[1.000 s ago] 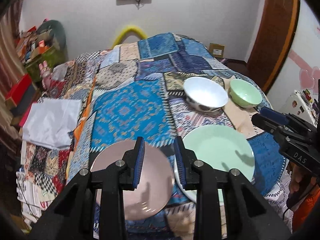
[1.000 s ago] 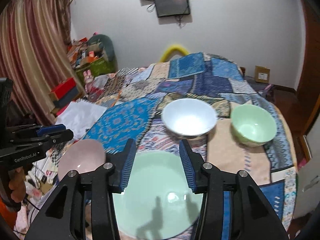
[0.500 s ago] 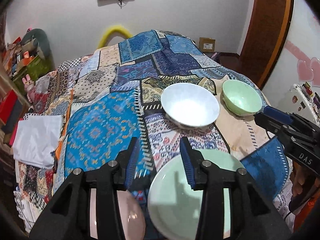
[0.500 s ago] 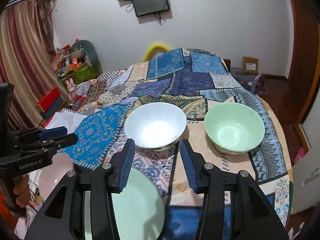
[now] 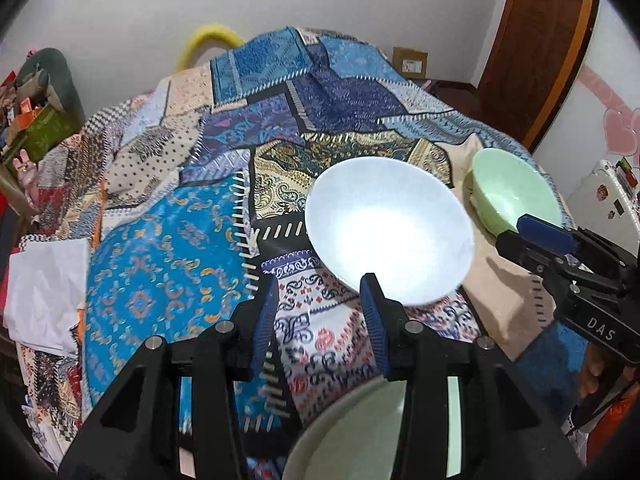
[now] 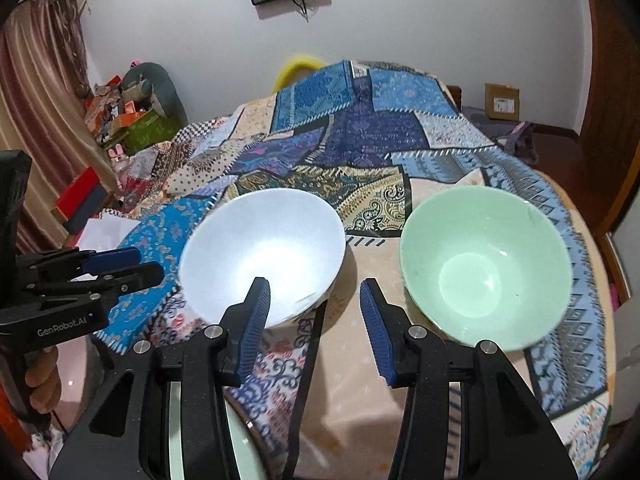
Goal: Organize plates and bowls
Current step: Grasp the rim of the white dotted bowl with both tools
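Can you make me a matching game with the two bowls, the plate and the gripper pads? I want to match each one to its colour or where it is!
Things:
1. bowl on the left
2. bowl on the right
3. plate
4. left gripper pads

Match with:
A. dark blue
B. pale green, deep
C. white
D. pale green, nearest edge of the table

Pairs: 1-C, 2-B, 3-D, 4-A

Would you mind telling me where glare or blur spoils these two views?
Left wrist view: glare washes out the inside of the round white bowl; the pale green plate at the bottom edge is soft. Right wrist view: milder glare in that white bowl; the pale green bowl reads clearly; fisheye bends the walls.
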The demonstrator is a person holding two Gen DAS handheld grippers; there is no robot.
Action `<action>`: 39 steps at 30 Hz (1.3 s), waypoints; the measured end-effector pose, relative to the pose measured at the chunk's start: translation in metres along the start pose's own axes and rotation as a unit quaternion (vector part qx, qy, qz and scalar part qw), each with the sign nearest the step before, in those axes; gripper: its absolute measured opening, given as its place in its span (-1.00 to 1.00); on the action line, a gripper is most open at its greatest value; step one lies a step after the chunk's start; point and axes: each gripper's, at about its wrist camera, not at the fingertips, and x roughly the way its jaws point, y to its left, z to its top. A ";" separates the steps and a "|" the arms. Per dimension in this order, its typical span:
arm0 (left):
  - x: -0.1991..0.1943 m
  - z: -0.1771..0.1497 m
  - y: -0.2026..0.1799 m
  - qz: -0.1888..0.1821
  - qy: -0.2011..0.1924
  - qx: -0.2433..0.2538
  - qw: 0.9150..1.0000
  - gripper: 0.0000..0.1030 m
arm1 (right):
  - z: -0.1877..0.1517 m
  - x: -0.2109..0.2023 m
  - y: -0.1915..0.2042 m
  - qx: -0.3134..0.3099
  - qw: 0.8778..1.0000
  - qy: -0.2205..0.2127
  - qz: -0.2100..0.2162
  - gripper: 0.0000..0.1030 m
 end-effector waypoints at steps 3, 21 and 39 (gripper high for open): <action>0.017 0.006 0.004 -0.003 0.010 -0.004 1.000 -0.19 | 0.000 0.011 -0.002 -0.002 1.000 0.009 0.002 -0.16; 0.070 0.023 0.003 -0.017 0.040 0.000 0.999 -0.19 | 0.010 0.044 -0.001 -0.025 0.999 0.028 0.000 -0.44; 0.073 0.018 -0.005 -0.018 0.043 0.022 0.999 -0.52 | 0.011 0.051 0.007 -0.025 0.999 0.034 0.001 -0.59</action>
